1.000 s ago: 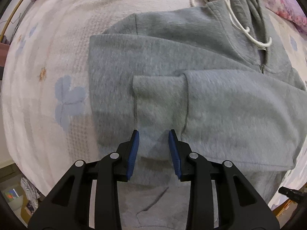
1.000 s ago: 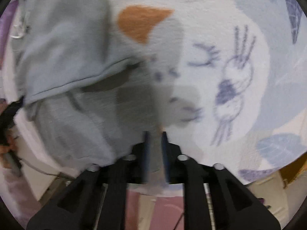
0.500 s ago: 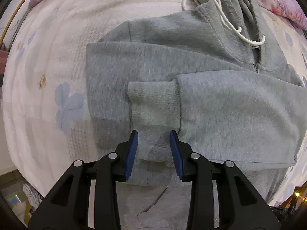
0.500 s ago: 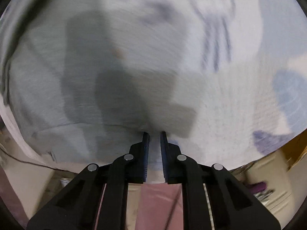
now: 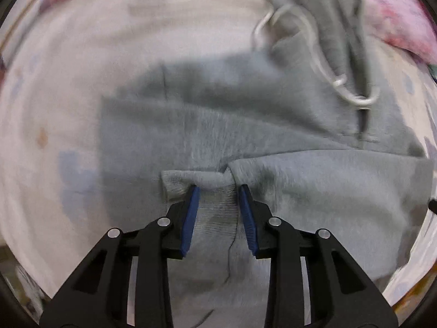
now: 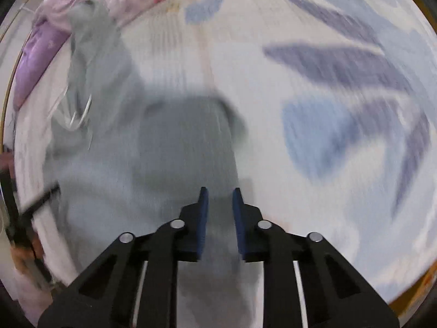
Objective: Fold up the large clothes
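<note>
A grey zip hoodie (image 5: 314, 191) lies on the bed with its sleeves folded across the body. Its white drawstring (image 5: 355, 101) trails near the hood. My left gripper (image 5: 218, 190) points down onto the ribbed sleeve cuff (image 5: 215, 210). Its jaws are closing with the cuff between them, and the cloth puckers just ahead of the fingertips. In the blurred right wrist view, my right gripper (image 6: 220, 190) hovers over the hoodie (image 6: 177, 150) near its edge. Its jaws are narrow and opening, with nothing pinched between them.
The bed cover (image 5: 68, 109) is pale with blue flower and leaf prints (image 6: 341, 82). A pink flowered quilt (image 5: 396, 13) lies beyond the hood, and a purple pillow (image 6: 35, 63) sits at the far left. The bed's edge runs along the bottom of both views.
The left gripper came down over the sleeve cuff, which now bunches between its fingers. The right gripper let go of the grey cloth and swung across the bed to the hoodie's side.
</note>
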{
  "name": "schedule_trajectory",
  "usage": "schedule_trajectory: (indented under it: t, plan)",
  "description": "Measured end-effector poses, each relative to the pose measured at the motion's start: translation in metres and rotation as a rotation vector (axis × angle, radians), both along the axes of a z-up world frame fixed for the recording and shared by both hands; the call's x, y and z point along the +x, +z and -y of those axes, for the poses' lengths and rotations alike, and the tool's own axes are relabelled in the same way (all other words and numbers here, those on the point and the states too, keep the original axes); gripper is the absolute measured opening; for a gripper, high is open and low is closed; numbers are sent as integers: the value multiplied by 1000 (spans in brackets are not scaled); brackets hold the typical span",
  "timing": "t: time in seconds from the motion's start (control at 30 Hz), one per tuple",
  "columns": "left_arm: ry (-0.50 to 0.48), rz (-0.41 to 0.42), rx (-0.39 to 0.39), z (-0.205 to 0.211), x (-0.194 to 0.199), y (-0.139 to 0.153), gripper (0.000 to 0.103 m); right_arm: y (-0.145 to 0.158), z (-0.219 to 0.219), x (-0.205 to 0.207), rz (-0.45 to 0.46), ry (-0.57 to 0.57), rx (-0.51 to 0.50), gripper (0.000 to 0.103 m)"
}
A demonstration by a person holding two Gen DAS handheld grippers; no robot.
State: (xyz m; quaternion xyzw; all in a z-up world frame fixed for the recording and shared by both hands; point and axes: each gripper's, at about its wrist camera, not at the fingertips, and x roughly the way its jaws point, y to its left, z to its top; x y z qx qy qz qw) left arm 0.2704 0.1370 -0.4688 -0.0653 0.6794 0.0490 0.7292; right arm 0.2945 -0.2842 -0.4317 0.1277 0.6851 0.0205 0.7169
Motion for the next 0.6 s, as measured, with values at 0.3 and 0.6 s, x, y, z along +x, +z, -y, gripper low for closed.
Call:
schedule_trajectory:
  t: [0.3,0.6]
  plan:
    - [-31,-37,8,-4,27,-2,38,-19,-13,45,32,-19,-47,16]
    - [-42,-125,6,13,-23,15,38,-27,-47,-19,-173,77,-13,16]
